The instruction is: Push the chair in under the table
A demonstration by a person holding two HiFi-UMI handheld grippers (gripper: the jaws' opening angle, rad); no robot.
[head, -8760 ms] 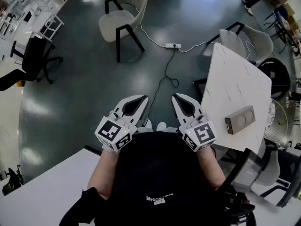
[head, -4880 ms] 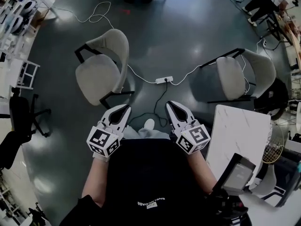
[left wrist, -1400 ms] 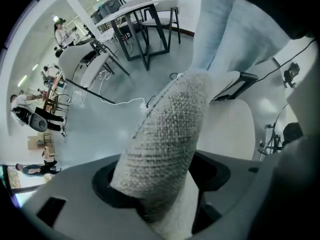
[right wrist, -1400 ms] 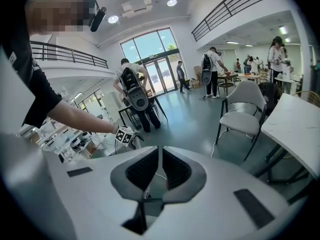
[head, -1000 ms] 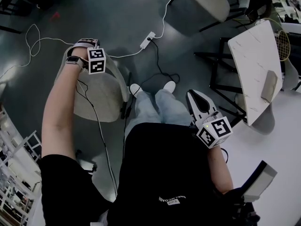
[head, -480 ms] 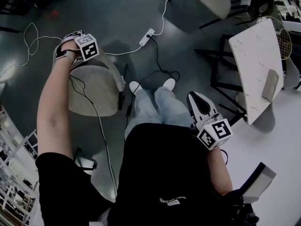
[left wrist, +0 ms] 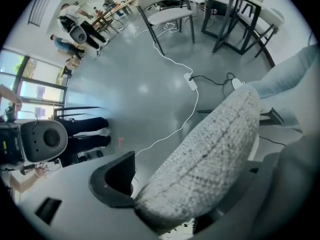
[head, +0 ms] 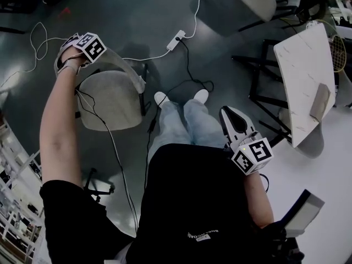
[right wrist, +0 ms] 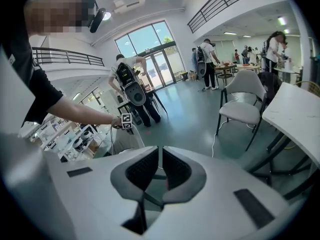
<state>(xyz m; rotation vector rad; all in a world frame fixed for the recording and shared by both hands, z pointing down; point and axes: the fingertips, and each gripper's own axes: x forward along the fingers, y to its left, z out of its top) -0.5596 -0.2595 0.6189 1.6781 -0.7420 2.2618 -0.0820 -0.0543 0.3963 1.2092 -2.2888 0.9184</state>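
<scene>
The light grey chair [head: 110, 100] with black legs stands on the dark floor at the left, apart from the white marbled table [head: 300, 70] at the right. My left gripper [head: 88, 51] points down over the top of the chair's backrest [left wrist: 215, 159]. Its jaws have just been opening, and the backrest edge lies between them, with a gap at the visible left pad [left wrist: 120, 176]. The other pad is hidden behind the backrest. My right gripper [head: 227, 111] hangs shut and empty beside my right leg, pads [right wrist: 177, 169] together.
A second grey chair [head: 242, 4] stands at the far side of the table. A power strip [head: 179, 37] and cables lie on the floor between the chairs. A tan box [head: 320, 102] rests on the table. Several people [right wrist: 207, 59] stand far off.
My left hand has moved up and to the left along the chair's backrest and rolled, its marker cube now turned. The right gripper has stayed where it was.
</scene>
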